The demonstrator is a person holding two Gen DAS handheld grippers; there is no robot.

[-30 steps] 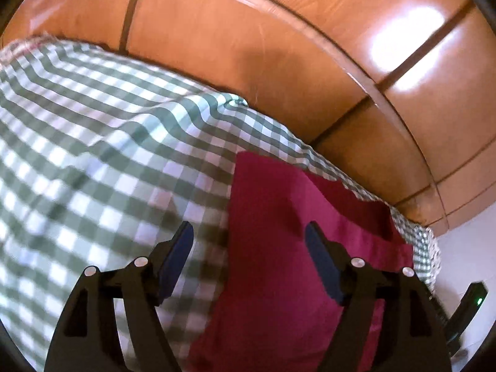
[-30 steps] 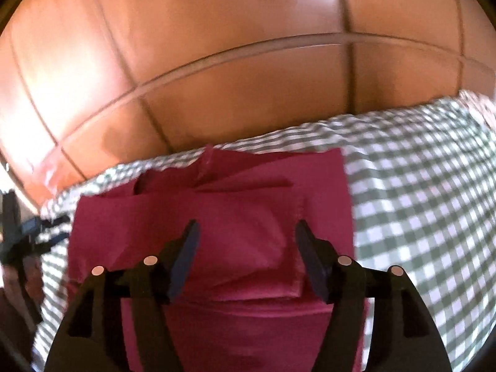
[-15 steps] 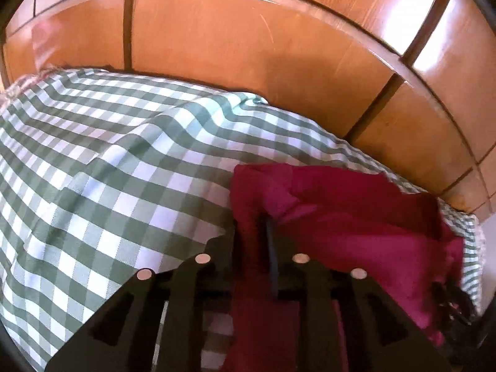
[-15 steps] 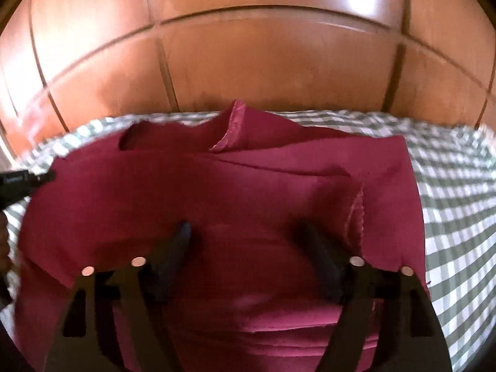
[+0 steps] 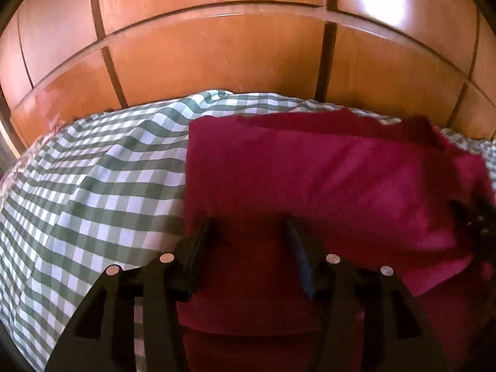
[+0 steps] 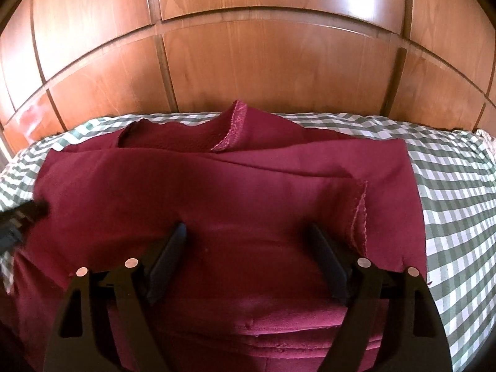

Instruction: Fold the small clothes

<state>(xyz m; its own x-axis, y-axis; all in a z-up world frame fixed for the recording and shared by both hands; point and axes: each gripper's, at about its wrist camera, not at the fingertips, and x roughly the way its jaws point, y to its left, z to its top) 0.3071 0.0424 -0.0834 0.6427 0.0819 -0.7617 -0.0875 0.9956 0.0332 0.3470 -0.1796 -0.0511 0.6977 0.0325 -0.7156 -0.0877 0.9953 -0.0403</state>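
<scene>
A dark red garment [image 5: 325, 179] lies partly folded on the green-and-white checked cloth [image 5: 93, 186]. My left gripper [image 5: 249, 232] is open, its jaws apart over the garment's near left part, holding nothing. In the right wrist view the same garment [image 6: 217, 192] fills the middle, with a raised seam edge at the back and a hemmed edge at the right. My right gripper [image 6: 248, 238] is wide open over the garment's middle, empty. The other gripper's black tip [image 6: 28, 210] shows at the left edge.
A glossy wooden panelled wall [image 5: 217, 55] stands right behind the checked surface and also fills the top of the right wrist view [image 6: 263, 62]. Bare checked cloth [image 6: 458, 201] extends to the right of the garment, and to its left in the left wrist view.
My left gripper, shut on the garment's edge half a second ago, has opened and let go. The garment now lies flatter. My right gripper stays open over it.
</scene>
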